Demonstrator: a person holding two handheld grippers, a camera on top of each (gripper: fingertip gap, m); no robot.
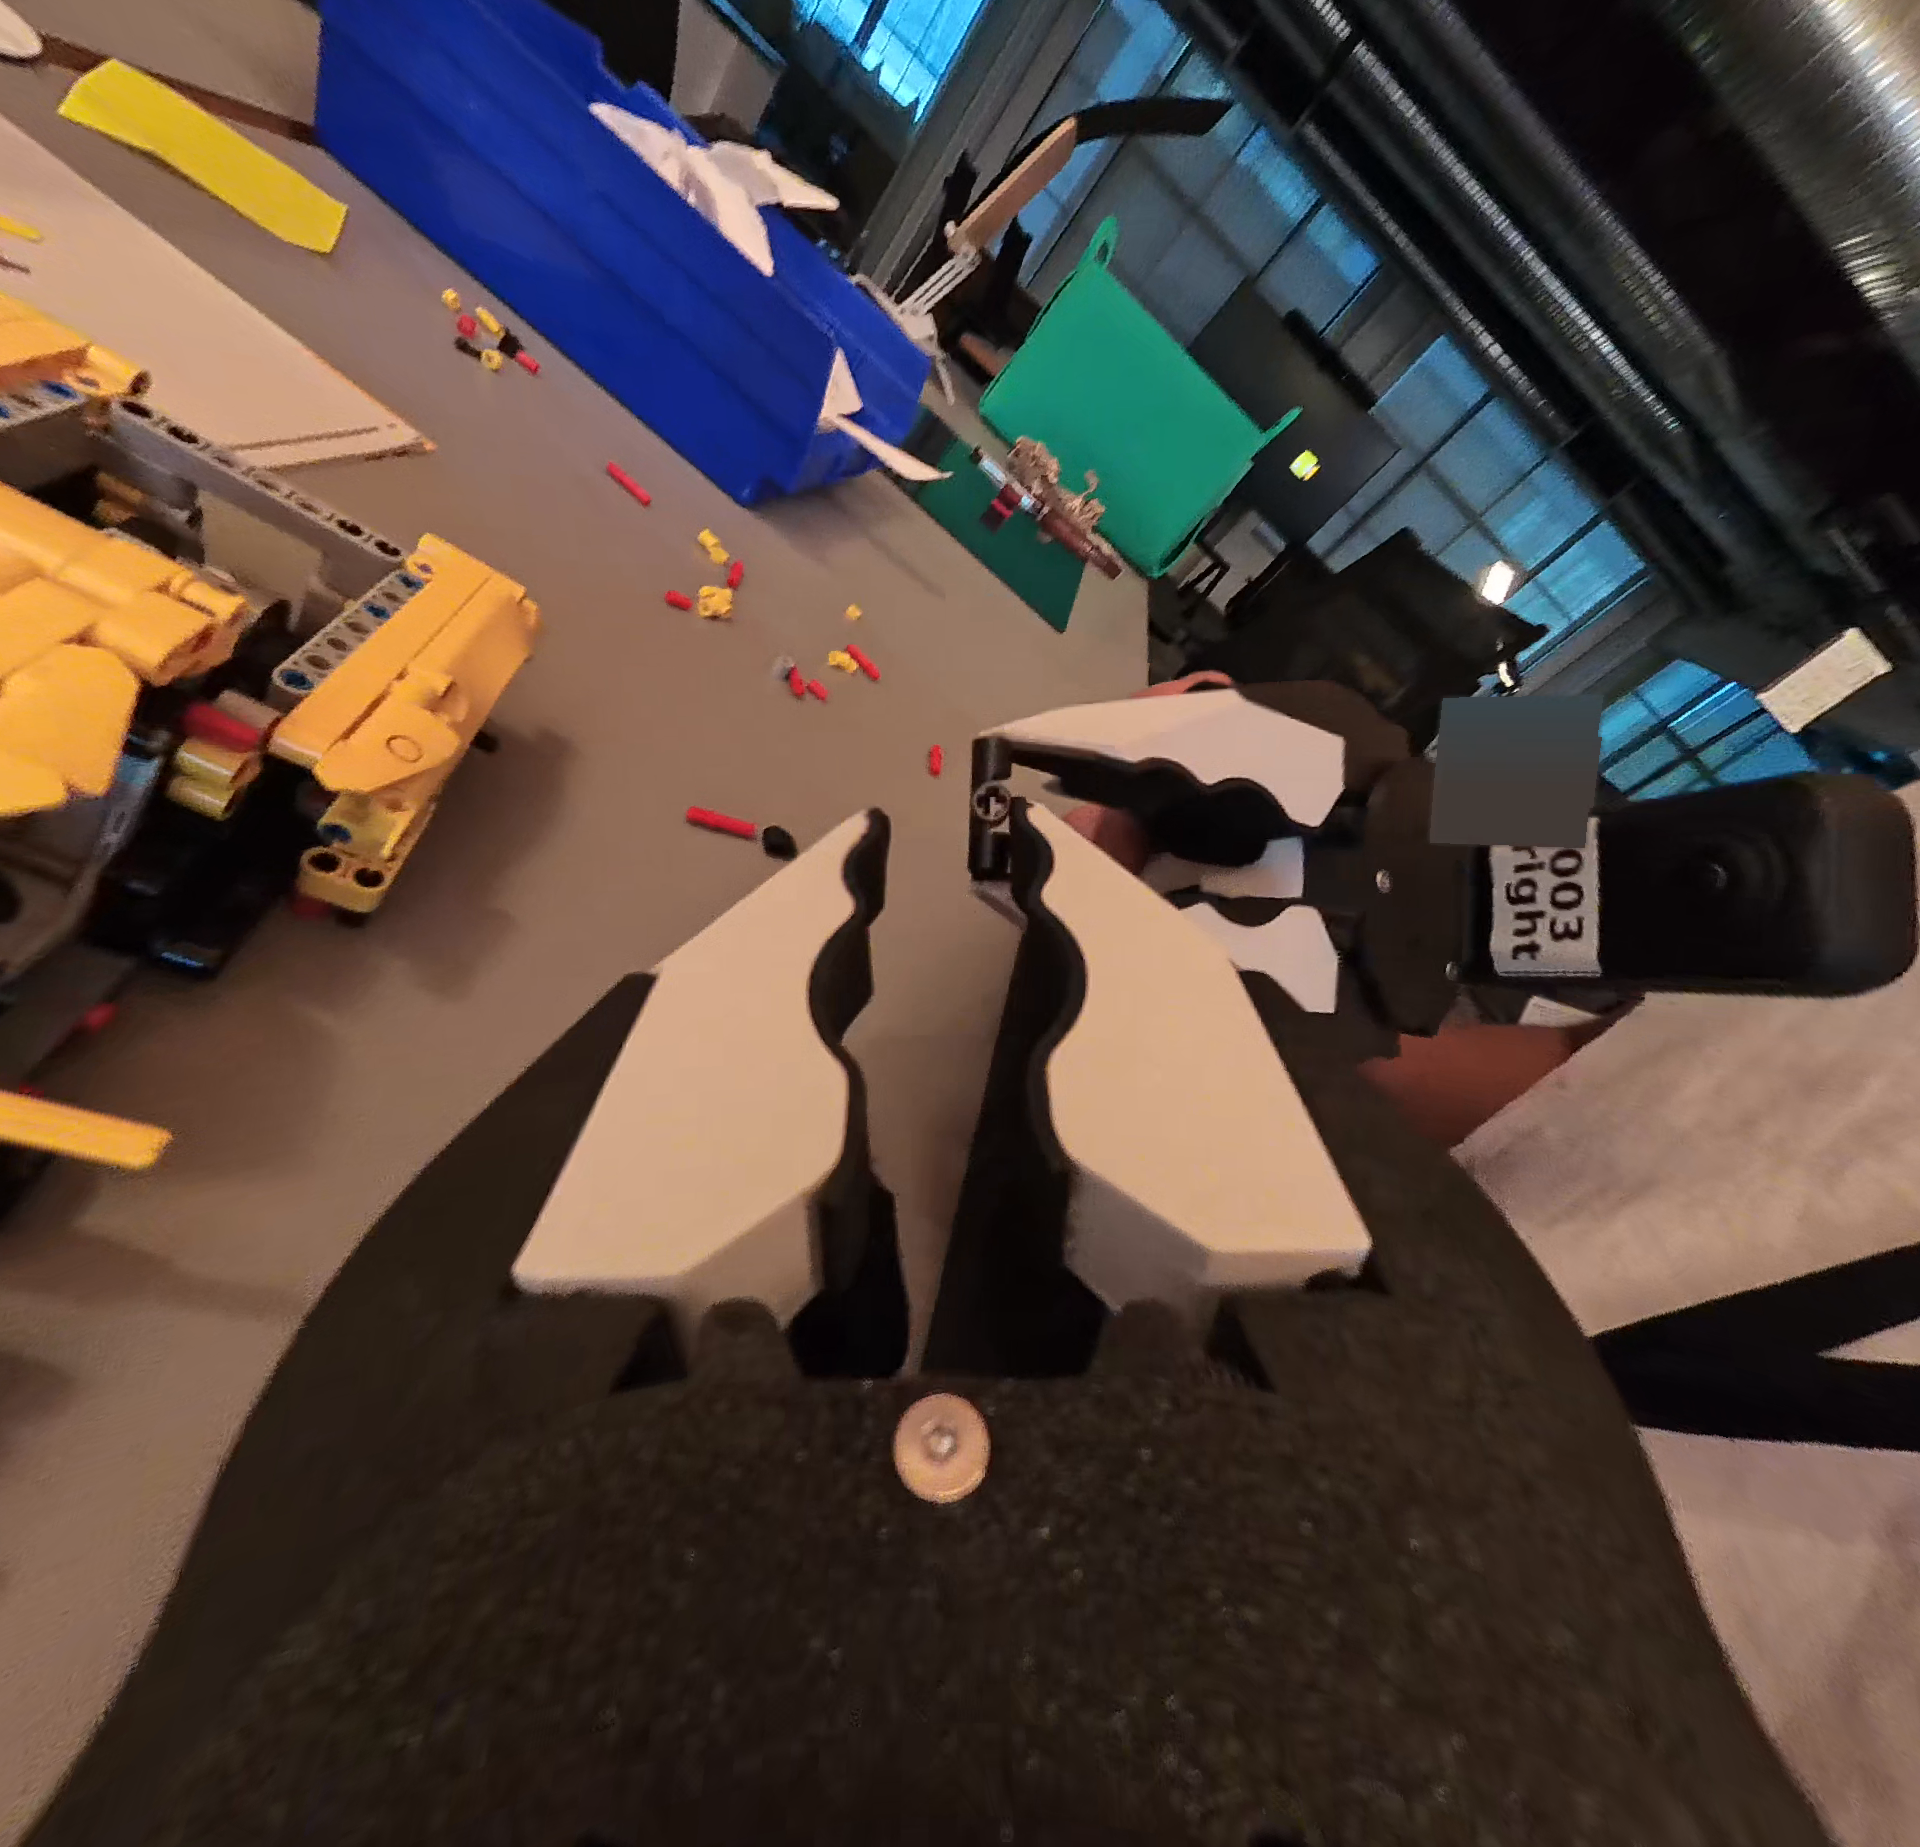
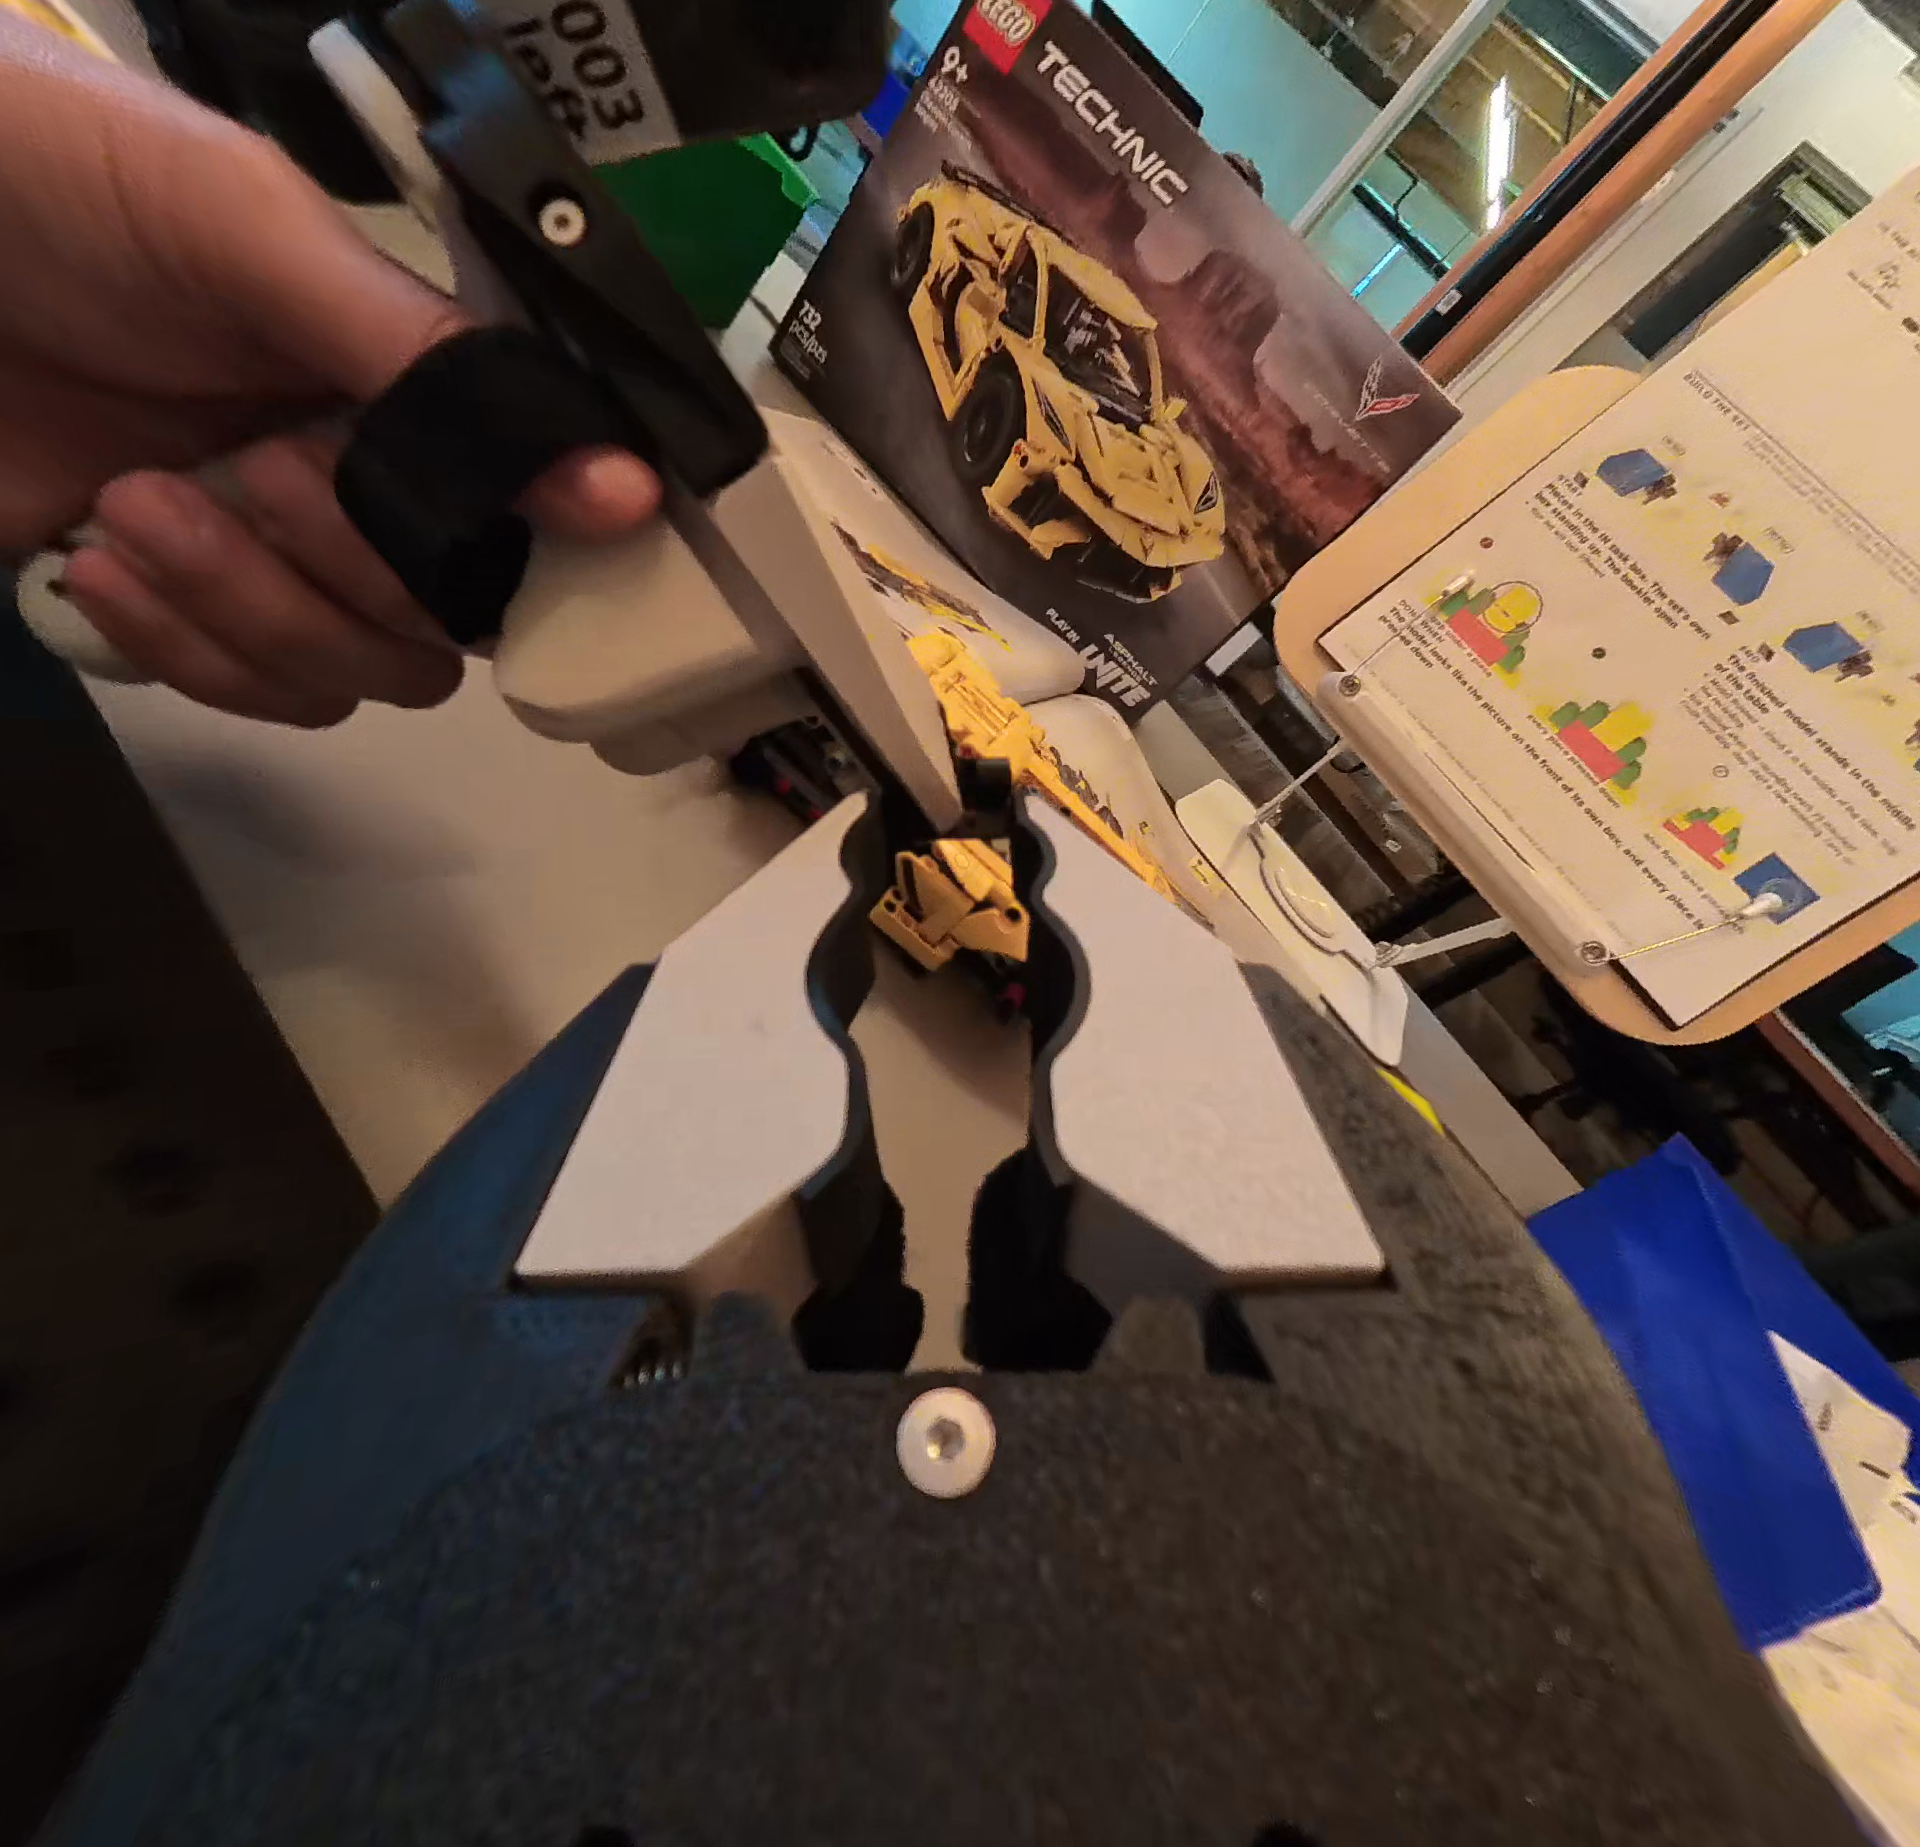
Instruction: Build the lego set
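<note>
**A:** What are your grippers doing?

**B:** My left gripper (image 1: 954, 829) is released. Its jaws stand apart and bare table shows through the gap. A small black piece (image 1: 989, 810) stands upright just past the tip of its right finger. My right gripper (image 2: 948, 810) comes in from the side and its tips meet that same piece. I cannot tell whether it is truly pinching it, because the left finger crowds the gap in the right wrist view.

**A:** Where is the model?

**B:** The yellow car model (image 1: 395, 675) sits on the grey table (image 1: 644, 966), off to the left of my left gripper and apart from both tips. It is partly built, with grey beams and black parts exposed.

**A:** What else is on the table?

**B:** Loose red and yellow pins (image 1: 717, 592) lie scattered between the model and a blue bin (image 1: 582, 239), which has white paper in it. A green container (image 1: 1122, 415) stands beyond the bin at the table's edge. A yellow sheet (image 1: 208, 156) lies flat at the far left. From the right wrist I see my hand (image 2: 208, 395) on the left gripper's handle. The set box (image 2: 1091, 343) stands upright behind it, beside an instruction sheet (image 2: 1662, 654) clipped on a tilted stand.

**A:** And the room?

**B:** Tall windows (image 1: 1455, 426) glow blue, and a ribbed metal duct (image 1: 1787, 135) runs overhead.
</note>
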